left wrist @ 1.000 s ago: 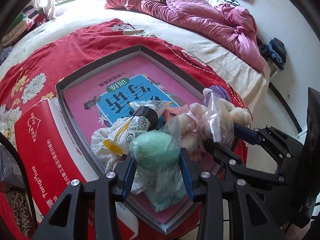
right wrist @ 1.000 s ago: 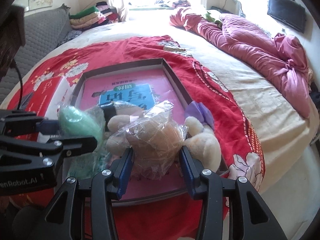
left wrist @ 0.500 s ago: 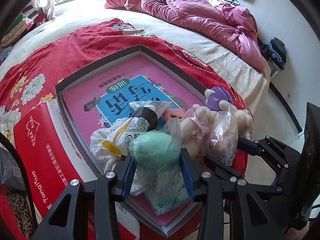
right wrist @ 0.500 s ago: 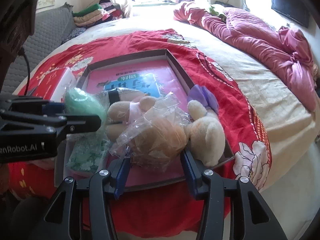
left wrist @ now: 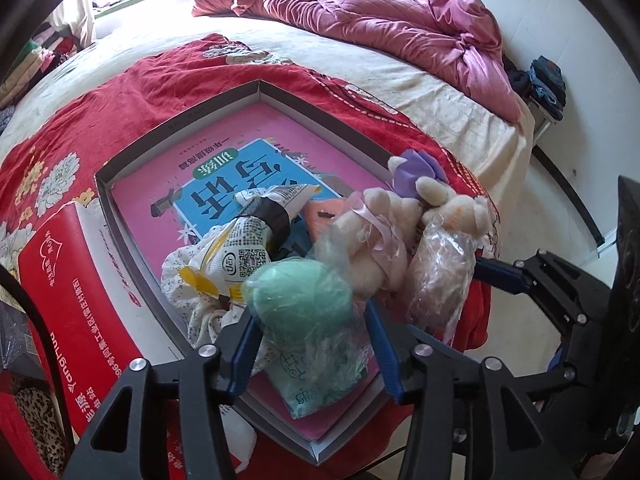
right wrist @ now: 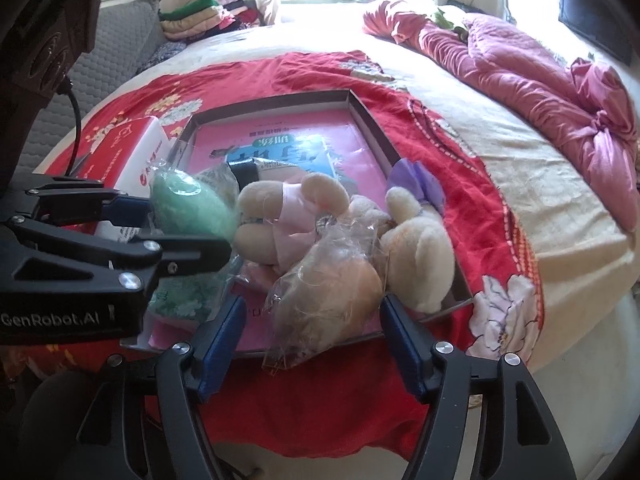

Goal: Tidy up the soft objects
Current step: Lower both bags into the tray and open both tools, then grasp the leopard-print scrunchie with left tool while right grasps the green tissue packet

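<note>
A shallow grey box with a pink and blue book inside lies on the red blanket. My left gripper is shut on a green plush ball in a clear bag, held over the box's near corner; it also shows in the right wrist view. My right gripper is open, its fingers apart on either side of a cream teddy bear in clear plastic that rests at the box's near edge. The bear lies beside the ball. A yellow-white packet and floral cloth lie in the box.
A red and white carton sits left of the box. A crumpled pink quilt lies at the far side of the bed. Folded clothes are stacked by the window. The bed edge and floor are to the right.
My right gripper has opened and let go of the bagged bear, which now rests at the box's edge. My left gripper still holds the green ball, hardly moved.
</note>
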`<act>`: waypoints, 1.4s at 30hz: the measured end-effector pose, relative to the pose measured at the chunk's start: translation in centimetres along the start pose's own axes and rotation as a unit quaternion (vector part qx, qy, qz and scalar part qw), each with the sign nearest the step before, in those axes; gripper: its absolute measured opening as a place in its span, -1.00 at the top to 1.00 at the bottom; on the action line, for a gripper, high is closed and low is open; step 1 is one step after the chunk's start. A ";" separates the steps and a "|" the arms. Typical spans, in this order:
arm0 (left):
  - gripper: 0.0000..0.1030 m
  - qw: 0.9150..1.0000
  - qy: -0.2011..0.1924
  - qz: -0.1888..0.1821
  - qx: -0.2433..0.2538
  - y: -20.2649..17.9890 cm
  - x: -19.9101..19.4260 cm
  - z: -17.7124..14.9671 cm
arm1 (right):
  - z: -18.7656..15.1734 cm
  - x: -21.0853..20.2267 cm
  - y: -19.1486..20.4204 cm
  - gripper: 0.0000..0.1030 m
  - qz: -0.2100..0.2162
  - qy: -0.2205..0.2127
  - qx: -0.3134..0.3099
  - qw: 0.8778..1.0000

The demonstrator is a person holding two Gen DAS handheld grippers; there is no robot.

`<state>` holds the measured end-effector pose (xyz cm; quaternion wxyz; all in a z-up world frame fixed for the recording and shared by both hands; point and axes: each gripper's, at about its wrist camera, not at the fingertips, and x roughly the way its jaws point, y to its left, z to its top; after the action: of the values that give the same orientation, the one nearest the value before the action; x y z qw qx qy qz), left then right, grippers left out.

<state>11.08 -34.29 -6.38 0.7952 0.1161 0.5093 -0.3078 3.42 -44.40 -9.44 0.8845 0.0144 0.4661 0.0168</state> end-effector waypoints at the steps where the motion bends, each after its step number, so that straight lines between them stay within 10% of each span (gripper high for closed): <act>1: -0.08 1.000 0.001 0.001 0.002 -0.1 0.0 0.0 | 0.0 -0.2 -0.1 -0.38 -0.001 -0.001 0.002 1.000; 18: -0.40 0.995 -0.076 -0.034 -0.060 4.0 -8.5 -1.4 | 2.9 -8.0 -0.3 -0.46 -0.015 -0.086 0.012 0.996; 32: -0.41 0.966 -0.082 0.095 -0.227 21.2 -17.3 -12.7 | 5.4 -7.5 19.8 -0.46 0.101 -0.073 -0.171 0.977; 42: -0.41 0.955 -0.070 0.106 -0.267 25.9 -15.1 -17.3 | 3.2 -2.2 28.4 -0.46 0.063 -0.011 -0.215 0.974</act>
<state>9.65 0.22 -4.26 0.8592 -0.0688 0.5004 -0.0820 4.36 -16.18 -4.64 0.8689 -0.1467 0.4401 0.1726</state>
